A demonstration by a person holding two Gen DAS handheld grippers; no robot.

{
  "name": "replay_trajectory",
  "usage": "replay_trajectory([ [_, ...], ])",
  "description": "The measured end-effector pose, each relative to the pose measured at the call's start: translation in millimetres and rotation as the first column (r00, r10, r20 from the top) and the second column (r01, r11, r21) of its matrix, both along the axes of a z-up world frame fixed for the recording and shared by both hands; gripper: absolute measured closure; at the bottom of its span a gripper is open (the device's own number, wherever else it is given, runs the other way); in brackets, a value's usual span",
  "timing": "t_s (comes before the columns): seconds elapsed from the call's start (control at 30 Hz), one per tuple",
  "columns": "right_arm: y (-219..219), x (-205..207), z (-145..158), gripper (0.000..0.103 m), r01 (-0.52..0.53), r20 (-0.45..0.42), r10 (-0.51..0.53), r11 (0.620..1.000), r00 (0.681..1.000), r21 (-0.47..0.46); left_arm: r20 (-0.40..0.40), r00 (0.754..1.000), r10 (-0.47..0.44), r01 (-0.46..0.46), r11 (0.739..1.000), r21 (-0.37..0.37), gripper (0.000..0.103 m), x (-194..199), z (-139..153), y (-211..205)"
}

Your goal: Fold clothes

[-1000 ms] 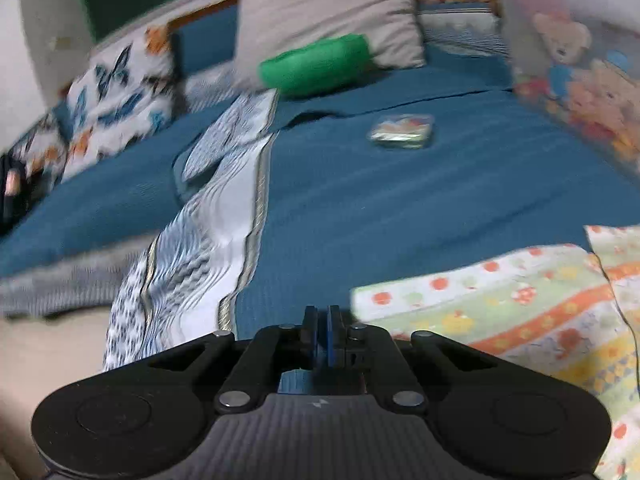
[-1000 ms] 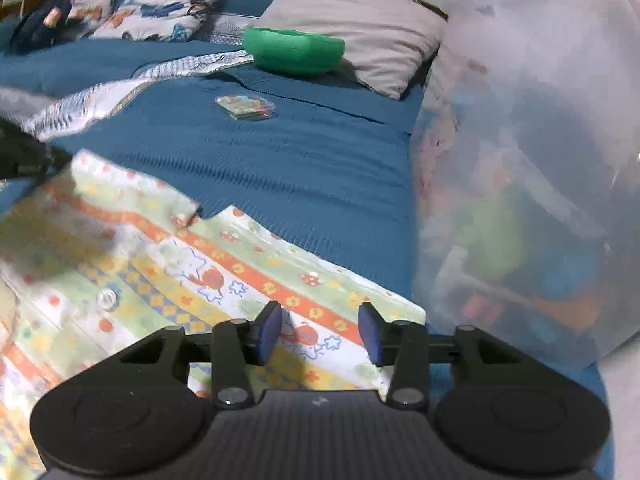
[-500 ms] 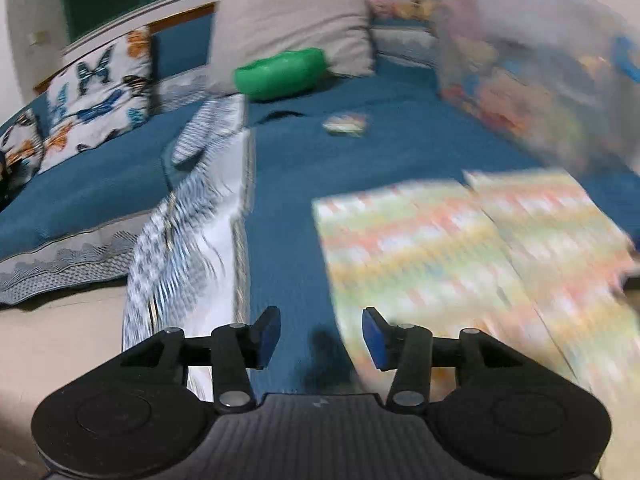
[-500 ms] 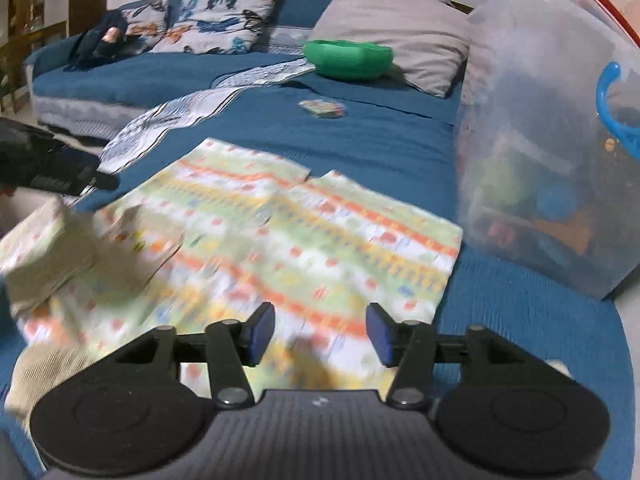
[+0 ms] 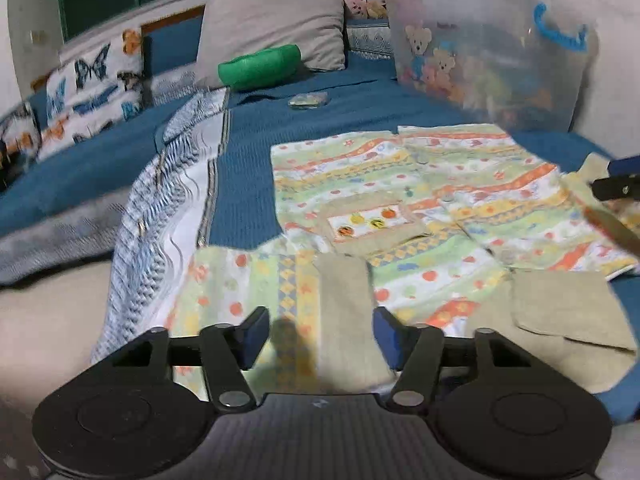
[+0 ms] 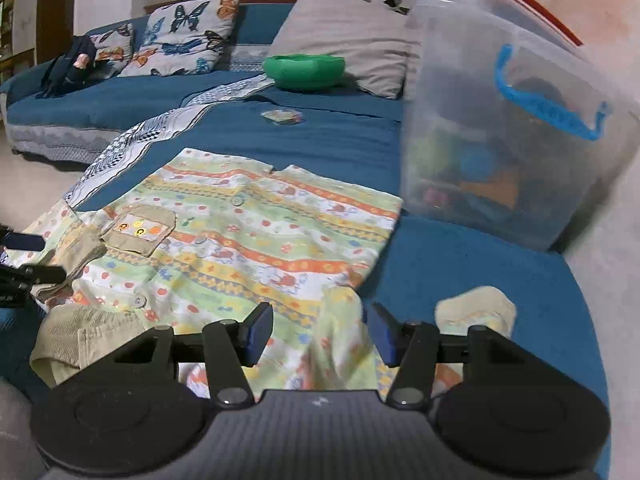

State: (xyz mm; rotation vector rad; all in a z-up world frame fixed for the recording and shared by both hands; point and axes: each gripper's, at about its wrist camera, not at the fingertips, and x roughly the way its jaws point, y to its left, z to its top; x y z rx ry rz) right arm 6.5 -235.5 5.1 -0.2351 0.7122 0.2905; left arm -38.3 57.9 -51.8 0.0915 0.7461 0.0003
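A small patterned shirt [image 5: 424, 200] with green, orange and yellow bands lies spread flat, front up, on the blue bed cover; it also shows in the right wrist view [image 6: 256, 232]. It has a beige chest pocket [image 5: 370, 220] and beige cuffs. My left gripper [image 5: 318, 336] is open, jaws wide apart over the left sleeve [image 5: 276, 288]. My right gripper [image 6: 320, 330] is open over the right sleeve [image 6: 340, 332]. The left gripper's fingers [image 6: 24, 256] show at the right wrist view's left edge.
A clear plastic storage bin [image 6: 508, 132] with a blue handle stands to the right of the shirt. A striped cloth [image 5: 168, 216] lies to the left. A green cushion [image 5: 260, 66], pillows [image 5: 272, 32] and a small packet [image 5: 308, 100] lie farther back.
The left gripper has opened from shut. Both grippers pulled back toward the near end of the shirt, which now lies fully spread with both sleeves out.
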Motion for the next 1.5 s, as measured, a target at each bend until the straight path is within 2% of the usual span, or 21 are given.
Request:
replay_trajectory([
  [0.07, -2.4, -3.2, 0.0, 0.048, 0.013, 0.0, -0.013, 1.0, 1.0, 0.003, -0.007, 1.0, 0.002, -0.002, 1.0, 0.011, 0.039, -2.0, -6.3, -1.1],
  [0.13, -4.7, -5.7, 0.4, 0.048, 0.025, -0.001, -0.025, 1.0, 1.0, 0.012, -0.001, 1.0, -0.004, 0.004, 1.0, -0.011, 0.057, -3.9, -6.4, 1.8],
  [0.17, -6.4, -7.5, 1.1, 0.048, 0.033, 0.0, -0.033, 0.999, 0.999, 0.017, 0.001, 1.0, 0.005, -0.005, 0.999, -0.032, 0.071, -4.4, -3.8, 6.3],
  [0.2, -8.5, -8.9, 1.5, 0.047, 0.043, 0.003, -0.043, 0.999, 0.999, 0.018, 0.003, 1.0, 0.017, -0.017, 0.998, -0.055, 0.075, -4.9, -0.5, 11.6],
  [0.27, -15.5, -11.0, 1.8, 0.047, 0.075, 0.006, -0.075, 0.997, 0.997, 0.021, 0.024, 0.998, 0.06, -0.059, 0.996, -0.07, 0.094, -6.6, 8.4, 25.8],
  [0.37, -28.4, -12.3, 1.4, 0.047, 0.135, 0.005, -0.135, 0.99, 0.991, 0.027, 0.064, 0.983, 0.171, -0.164, 0.982, -0.098, 0.095, -10.3, 23.3, 58.2],
  [0.5, -46.6, -12.4, -1.0, 0.047, 0.207, -0.001, -0.207, 0.977, 0.978, 0.045, 0.105, 0.935, 0.339, -0.332, 0.94, -0.084, 0.096, -15.5, 36.6, 104.2],
  [0.6, -56.4, -10.7, -4.5, 0.047, 0.244, -0.014, -0.243, 0.968, 0.97, 0.055, 0.098, 0.9, 0.424, -0.417, 0.905, -0.087, 0.096, -18.2, 38.4, 134.3],
  [0.67, -62.4, -8.1, -7.0, 0.047, 0.273, -0.031, -0.271, 0.959, 0.962, 0.072, 0.089, 0.888, 0.451, -0.447, 0.892, -0.068, 0.096, -19.0, 34.3, 145.1],
  [0.77, -73.0, -4.5, -10.0, 0.047, 0.319, -0.041, -0.317, 0.944, 0.948, 0.086, 0.061, 0.88, 0.472, -0.469, 0.881, -0.054, 0.096, -17.6, 27.6, 152.1],
  [0.87, -86.6, 1.1, -12.3, 0.047, 0.36, -0.056, -0.356, 0.928, 0.933, 0.092, 0.061, 0.88, 0.471, -0.471, 0.882, -0.009, 0.096, -13.8, 22.0, 148.1],
  [1.03, -106.1, 15.8, -16.1, 0.047, 0.411, -0.075, -0.406, 0.907, 0.911, 0.092, 0.011, 0.874, 0.486, -0.486, 0.873, 0.04, 0.095, -2.1, 13.9, 143.6],
  [1.17, -100.6, 22.7, -13.4, 0.047, 0.383, -0.06, -0.379, 0.919, 0.924, 0.098, -0.007, 0.873, 0.488, -0.487, 0.871, 0.062, 0.089, 3.0, 13.7, 143.3],
  [1.23, -90.4, 26.0, -15.7, 0.047, 0.35, -0.052, -0.347, 0.935, 0.936, 0.06, -0.008, 0.872, 0.489, -0.487, 0.87, 0.077, 0.082, 3.1, 15.1, 142.3],
  [1.3, -76.0, 32.1, -21.6, 0.046, 0.309, -0.047, -0.309, 0.951, 0.95, -0.001, -0.002, 0.872, 0.489, -0.487, 0.869, 0.086, 0.069, 2.6, 17.8, 141.4],
  [1.33, -71.5, 35.8, -25.0, 0.047, 0.302, -0.049, -0.303, 0.953, 0.952, -0.026, 0.004, 0.872, 0.49, -0.488, 0.868, 0.092, 0.066, 2.1, 19.7, 140.7],
  [1.4, -71.4, 44.0, -32.6, 0.063, 0.326, -0.06, -0.329, 0.944, 0.943, -0.051, 0.025, 0.872, 0.489, -0.488, 0.866, 0.107, 0.054, 0.4, 25.5, 138.5],
  [1.43, -75.1, 46.5, -34.7, 0.07, 0.345, -0.064, -0.347, 0.937, 0.936, -0.047, 0.036, 0.872, 0.489, -0.489, 0.865, 0.114, 0.052, -1.0, 28.9, 137.6],
  [1.47, -80.7, 47.5, -35.4, 0.086, 0.367, -0.063, -0.369, 0.929, 0.927, -0.039, 0.044, 0.873, 0.486, -0.487, 0.865, 0.119, 0.051, -1.5, 32.0, 136.6],
  [1.5, -87.2, 46.9, -35.0, 0.094, 0.393, -0.056, -0.394, 0.919, 0.917, -0.031, 0.053, 0.874, 0.482, -0.485, 0.866, 0.121, 0.05, -2.5, 34.9, 136.0],
])
